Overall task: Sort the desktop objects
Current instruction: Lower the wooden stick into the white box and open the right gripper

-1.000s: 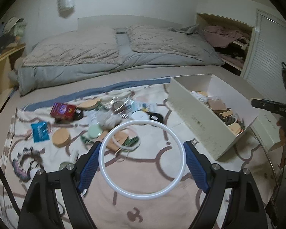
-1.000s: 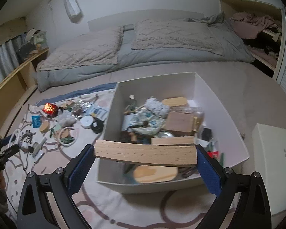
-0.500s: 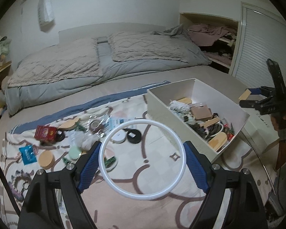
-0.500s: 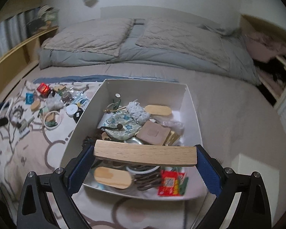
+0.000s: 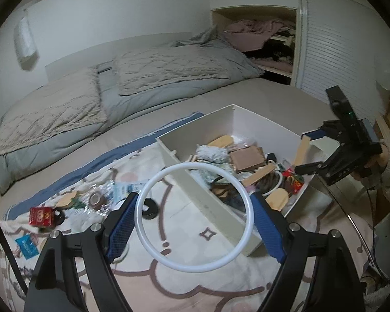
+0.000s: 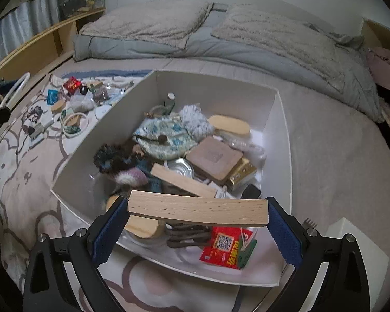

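Left gripper (image 5: 193, 217) clamps a white plastic ring (image 5: 194, 216) – right gripper (image 6: 198, 230) grips a curved pale wooden slat (image 6: 198, 211) over the cluttered white box (image 6: 283, 140)

The white box (image 6: 273, 109) is open-topped, but its floor is crowded with a wooden bar (image 6: 182, 179), a brown pad (image 6: 213, 156) and a red packet (image 6: 226, 247); only its near-left corner seems bare, though blurred. Left of the box, the patterned blanket (image 5: 189, 234) lies clear in front, with small clutter (image 5: 96, 200) behind.
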